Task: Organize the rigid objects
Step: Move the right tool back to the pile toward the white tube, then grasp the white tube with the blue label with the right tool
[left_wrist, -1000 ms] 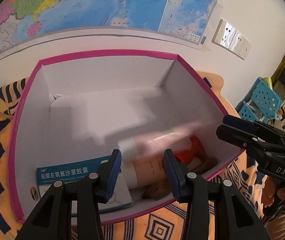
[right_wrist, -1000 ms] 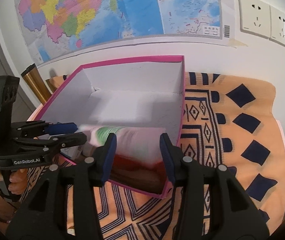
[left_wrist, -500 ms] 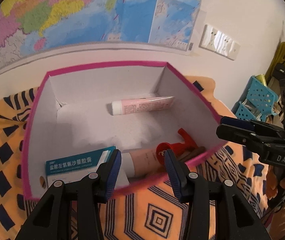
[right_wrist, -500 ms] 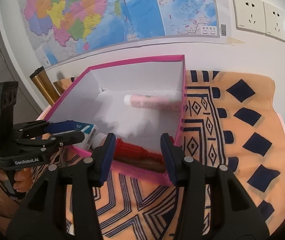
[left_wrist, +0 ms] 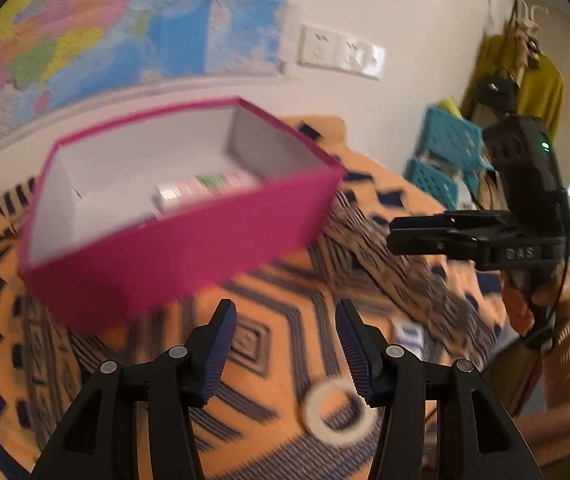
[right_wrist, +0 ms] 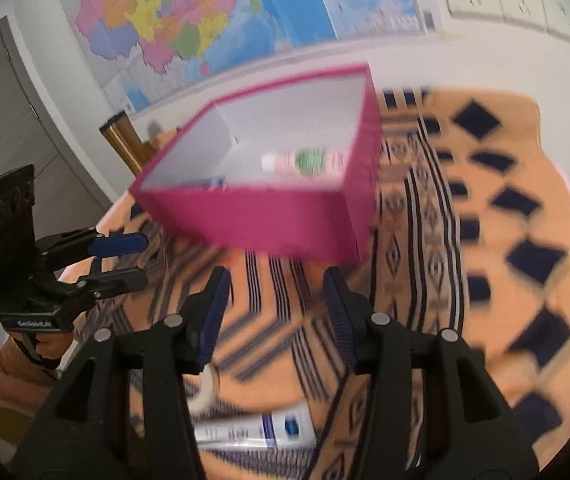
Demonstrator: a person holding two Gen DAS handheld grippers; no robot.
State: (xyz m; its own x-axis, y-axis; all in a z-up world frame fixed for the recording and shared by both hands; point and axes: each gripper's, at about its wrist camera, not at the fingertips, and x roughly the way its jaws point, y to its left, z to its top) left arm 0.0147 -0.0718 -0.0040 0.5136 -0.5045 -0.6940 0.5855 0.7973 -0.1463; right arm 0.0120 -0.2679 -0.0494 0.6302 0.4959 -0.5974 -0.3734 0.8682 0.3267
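A pink box [left_wrist: 189, 240] with a white inside stands on the patterned orange cloth; it also shows in the right wrist view [right_wrist: 285, 224]. A pink tube [left_wrist: 205, 186] lies inside it, also visible from the right wrist [right_wrist: 305, 162]. My left gripper [left_wrist: 285, 344] is open and empty, in front of the box above the cloth. My right gripper [right_wrist: 275, 312] is open and empty, also in front of the box. A white tape ring [left_wrist: 339, 414] lies on the cloth just under the left gripper. A white and blue tube [right_wrist: 253, 432] lies below the right gripper.
The orange cloth [right_wrist: 505, 280] with dark diamonds covers the surface. A map and wall sockets [left_wrist: 341, 50] are behind the box. Blue crates [left_wrist: 445, 156] stand at the far right. A gold cylinder [right_wrist: 125, 144] stands left of the box. Both views are motion-blurred.
Both grippers have pulled back and down from the box, so its front wall now hides most of its contents. The tape ring and the white and blue tube have come into view.
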